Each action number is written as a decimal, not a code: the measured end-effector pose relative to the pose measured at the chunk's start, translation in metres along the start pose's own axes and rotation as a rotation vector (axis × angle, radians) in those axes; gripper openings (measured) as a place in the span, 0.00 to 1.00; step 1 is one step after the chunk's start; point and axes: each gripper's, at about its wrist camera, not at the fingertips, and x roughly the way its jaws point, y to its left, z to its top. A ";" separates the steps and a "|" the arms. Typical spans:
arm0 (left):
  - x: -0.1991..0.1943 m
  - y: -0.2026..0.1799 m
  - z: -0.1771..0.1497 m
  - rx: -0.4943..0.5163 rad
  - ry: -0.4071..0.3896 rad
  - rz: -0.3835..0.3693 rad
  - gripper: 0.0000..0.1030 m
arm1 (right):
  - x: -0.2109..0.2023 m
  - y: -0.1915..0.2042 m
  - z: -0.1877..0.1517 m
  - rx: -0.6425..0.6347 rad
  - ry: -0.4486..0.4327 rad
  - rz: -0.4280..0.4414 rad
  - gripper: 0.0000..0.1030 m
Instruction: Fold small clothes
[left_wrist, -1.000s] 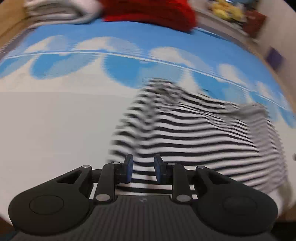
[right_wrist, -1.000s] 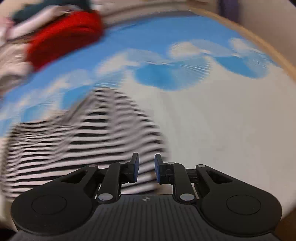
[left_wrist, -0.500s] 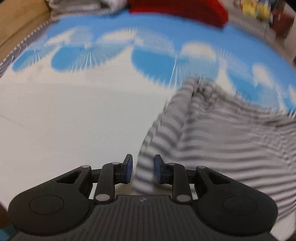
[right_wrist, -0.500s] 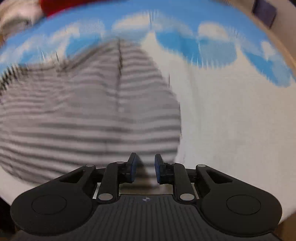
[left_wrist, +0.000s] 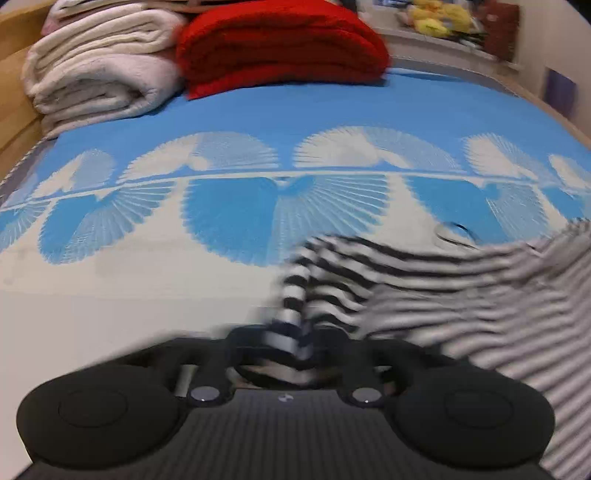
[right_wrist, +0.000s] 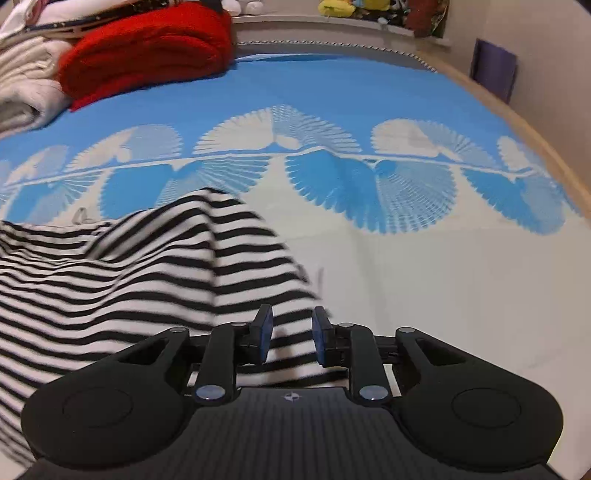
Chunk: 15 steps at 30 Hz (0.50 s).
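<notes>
Change since half a second ago: both cameras now look further up the bed, and the striped fabric that lay between the left jaws now bunches up through them.
Left wrist view, gripper: the left gripper (left_wrist: 286, 338) is motion-blurred; whether its jaws are clamped on the cloth cannot be told.
Left wrist view, garment: the striped shirt (left_wrist: 436, 291) lies on the blue-and-white bedspread (left_wrist: 229, 221), spreading rightward.
Left wrist view, background: a red blanket (left_wrist: 280, 44) beside a white blanket (left_wrist: 96, 66).
Right wrist view, gripper: the right gripper (right_wrist: 291, 338) has parted jaws, with shirt hem lying between them, ungripped.
Right wrist view, garment: the shirt (right_wrist: 147, 269) spreads leftward.
</notes>
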 end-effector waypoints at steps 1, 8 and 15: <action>0.009 0.011 0.002 -0.060 0.020 0.039 0.02 | 0.003 -0.001 0.002 -0.004 -0.004 -0.010 0.25; 0.006 0.042 0.019 -0.266 0.037 -0.083 0.51 | 0.014 -0.003 0.012 0.021 -0.037 0.012 0.30; 0.016 0.014 0.026 -0.128 -0.003 -0.115 0.61 | 0.038 0.007 0.023 0.002 -0.056 0.012 0.40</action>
